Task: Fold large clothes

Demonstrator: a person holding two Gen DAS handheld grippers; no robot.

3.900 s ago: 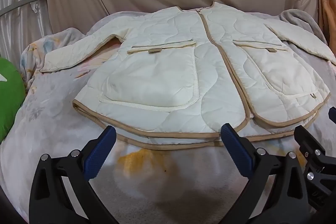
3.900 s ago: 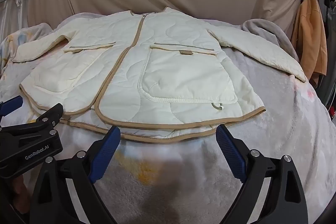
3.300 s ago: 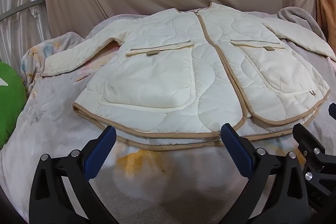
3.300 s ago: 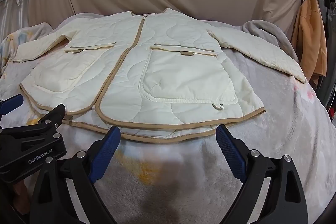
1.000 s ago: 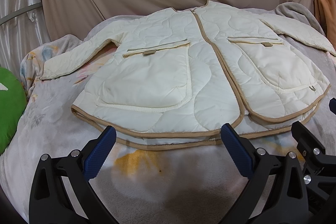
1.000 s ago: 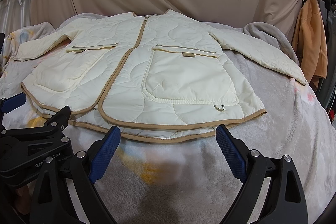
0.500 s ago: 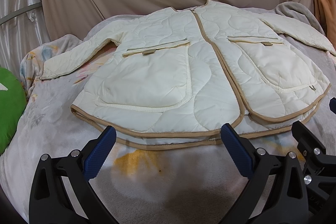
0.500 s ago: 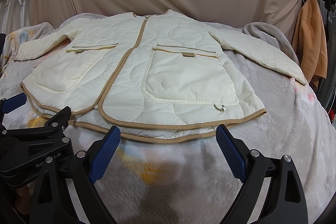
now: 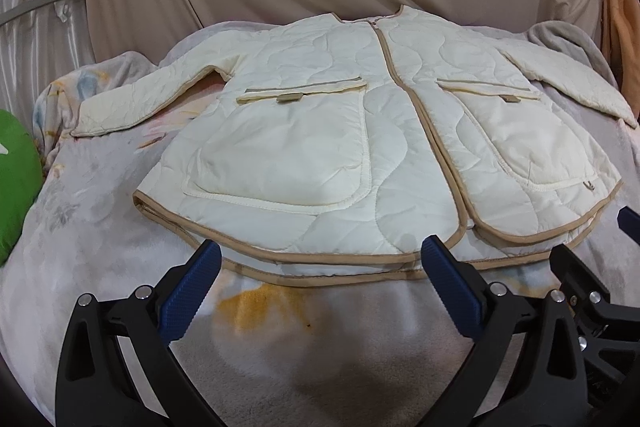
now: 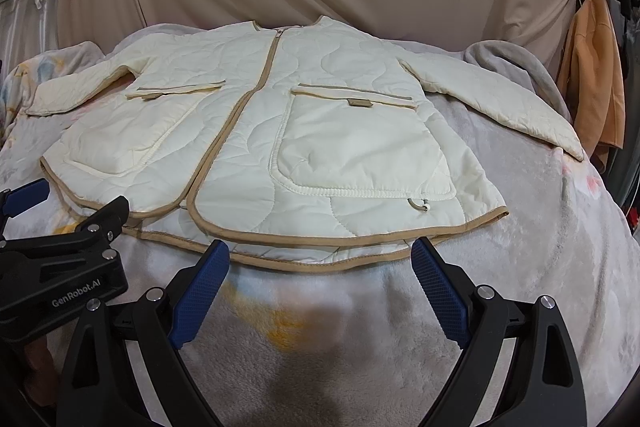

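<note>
A cream quilted jacket (image 9: 332, 131) with tan trim lies flat, front up and zipped, on a pale blanket, sleeves spread to both sides; it also shows in the right wrist view (image 10: 320, 131). My left gripper (image 9: 320, 255) is open and empty, just short of the hem below the left pocket. My right gripper (image 10: 320, 253) is open and empty, just short of the hem below the right pocket. The left gripper shows at the lower left of the right wrist view (image 10: 72, 203).
The blanket (image 9: 320, 339) covers a rounded bed with a yellow print patch in front of the hem. A green cushion (image 9: 16, 179) lies at the far left. Beige drapes hang behind. An orange garment (image 10: 596, 75) hangs at the right.
Both grippers have drifted slightly closer to the hem, staying open. The jacket has not moved.
</note>
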